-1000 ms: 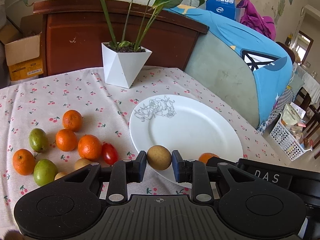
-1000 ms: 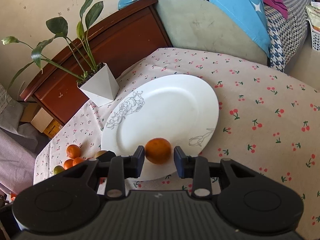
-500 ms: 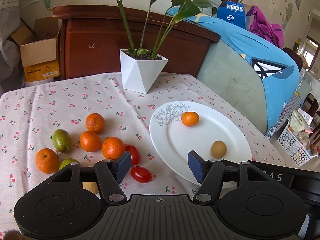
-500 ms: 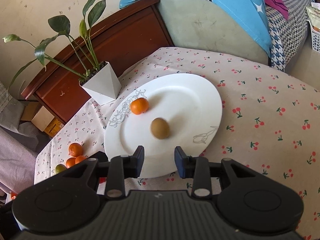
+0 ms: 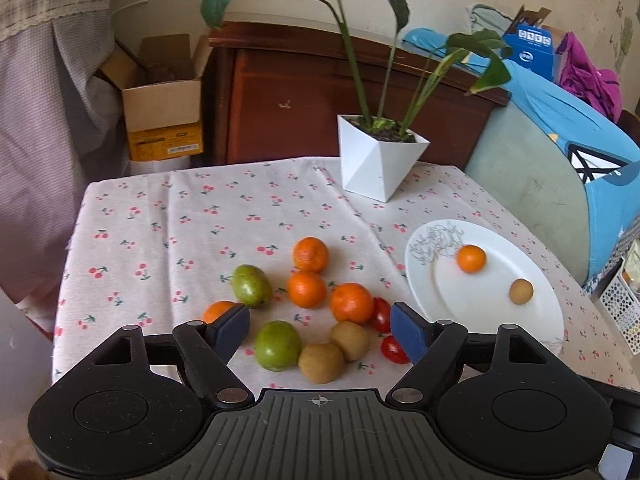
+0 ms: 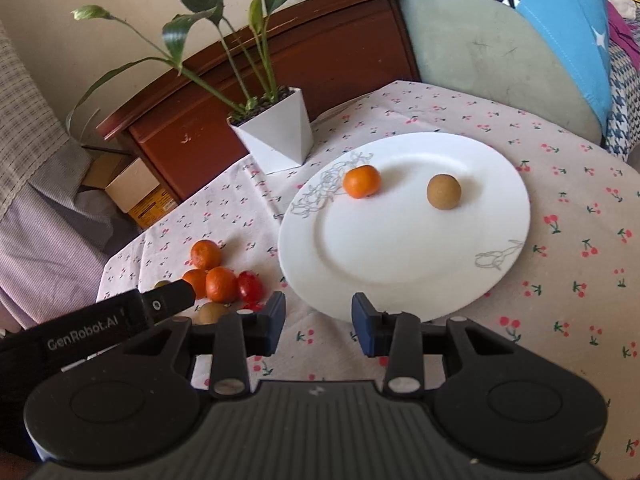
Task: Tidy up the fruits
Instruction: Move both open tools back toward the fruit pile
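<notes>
Left gripper [image 5: 320,330] fingers opening, empty; right gripper [image 6: 319,318] fingers opening, empty. Orange [image 5: 218,312] at 9 o'clock half hidden behind left finger.

Two fruits [image 6: 362,181] on plate [image 6: 404,256]; pile [image 5: 308,288] left.

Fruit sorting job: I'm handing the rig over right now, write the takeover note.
Left tool: jaws opening, nothing between the pads, over the loose pile.
Right tool: jaws opening, empty, at the near rim of the round white plate.
Done: one small orange tangerine and one round brown fruit lie apart on the plate.
Left on the cherry-print tablecloth: four tangerines, two green fruits, two brown fruits, red tomatoes.
</notes>
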Action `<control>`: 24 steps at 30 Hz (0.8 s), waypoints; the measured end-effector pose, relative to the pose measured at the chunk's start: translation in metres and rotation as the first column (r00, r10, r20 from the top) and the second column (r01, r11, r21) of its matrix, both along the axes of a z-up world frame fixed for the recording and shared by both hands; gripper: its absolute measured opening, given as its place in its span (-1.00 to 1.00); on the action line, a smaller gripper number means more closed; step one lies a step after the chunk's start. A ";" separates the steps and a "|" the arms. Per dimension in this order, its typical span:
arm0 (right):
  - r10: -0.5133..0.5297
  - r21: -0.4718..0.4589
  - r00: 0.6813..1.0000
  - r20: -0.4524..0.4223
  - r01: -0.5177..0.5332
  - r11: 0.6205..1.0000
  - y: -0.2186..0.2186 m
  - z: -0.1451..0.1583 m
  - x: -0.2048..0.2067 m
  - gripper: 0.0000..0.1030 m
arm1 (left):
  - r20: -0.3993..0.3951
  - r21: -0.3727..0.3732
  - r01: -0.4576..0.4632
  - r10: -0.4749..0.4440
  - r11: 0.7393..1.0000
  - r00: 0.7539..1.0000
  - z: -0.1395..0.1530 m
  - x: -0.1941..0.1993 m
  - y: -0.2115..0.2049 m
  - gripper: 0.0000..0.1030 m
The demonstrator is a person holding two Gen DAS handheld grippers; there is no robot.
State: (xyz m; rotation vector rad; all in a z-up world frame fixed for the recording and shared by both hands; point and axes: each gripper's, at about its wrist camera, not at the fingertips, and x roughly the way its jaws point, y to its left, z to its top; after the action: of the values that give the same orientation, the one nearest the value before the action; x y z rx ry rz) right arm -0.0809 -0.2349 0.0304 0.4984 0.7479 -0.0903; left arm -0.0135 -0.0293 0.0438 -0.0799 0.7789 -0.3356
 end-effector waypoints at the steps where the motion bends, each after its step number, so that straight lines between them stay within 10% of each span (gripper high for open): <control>1: 0.016 0.001 1.000 0.001 -0.016 1.000 0.004 -0.001 0.001 -0.26 | -0.004 0.005 -0.021 0.021 1.000 1.000 0.000 0.001 0.006 0.53; 24: 0.165 -0.168 0.986 0.010 -0.161 0.973 0.054 -0.013 0.017 -0.27 | -0.051 0.056 -0.178 0.181 0.983 0.982 -0.018 0.002 0.059 0.41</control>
State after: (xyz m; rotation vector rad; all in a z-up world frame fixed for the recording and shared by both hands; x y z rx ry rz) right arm -0.0639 -0.1814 0.0172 0.2768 0.7482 0.0063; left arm -0.0111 0.0292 0.0261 -0.1113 0.8291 -0.1430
